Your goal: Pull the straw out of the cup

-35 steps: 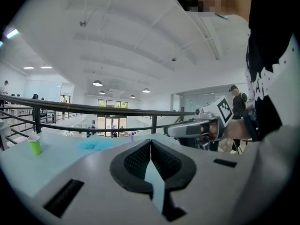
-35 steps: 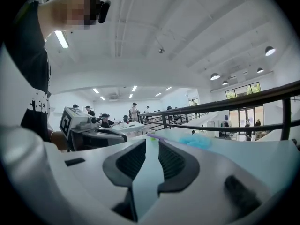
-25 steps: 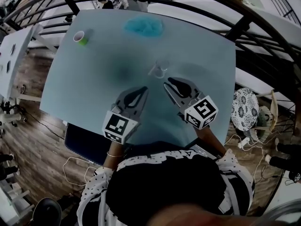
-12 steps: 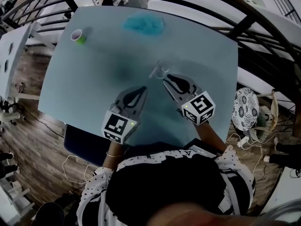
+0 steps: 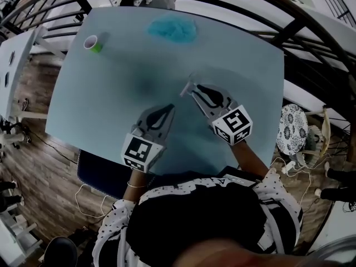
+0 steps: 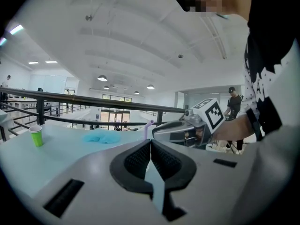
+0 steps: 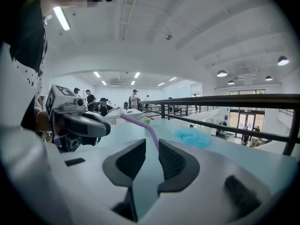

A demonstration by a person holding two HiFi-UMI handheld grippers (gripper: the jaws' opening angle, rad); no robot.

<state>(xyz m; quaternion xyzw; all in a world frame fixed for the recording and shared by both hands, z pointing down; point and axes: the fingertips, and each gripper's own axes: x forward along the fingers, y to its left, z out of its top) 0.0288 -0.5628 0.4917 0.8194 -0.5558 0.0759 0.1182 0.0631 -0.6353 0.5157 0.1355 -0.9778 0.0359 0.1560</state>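
A clear cup [image 5: 193, 82] stands on the teal table [image 5: 111, 88] with a purple bent straw [image 5: 184, 89] leaning out of it. My right gripper [image 5: 195, 91] has its tips at the cup. In the right gripper view the jaws of that gripper [image 7: 152, 145] stand a narrow gap apart, and the straw [image 7: 144, 127] runs down into that gap; the cup itself is hidden below them. My left gripper [image 5: 171, 107] rests lower left of the cup, apart from it. Its jaws [image 6: 150, 142] are shut on nothing, and the straw [image 6: 148, 128] shows beyond them.
A small green cup [image 5: 93, 43] stands at the table's far left corner and a blue cloth [image 5: 172, 29] lies at the far middle. A dark railing [image 5: 289, 29] curves round the table's far and right sides. A patterned stool [image 5: 290, 128] is off the right edge.
My right gripper has moved forward and slightly up to the cup, so its tips now reach the straw. The left gripper has stayed where it was.
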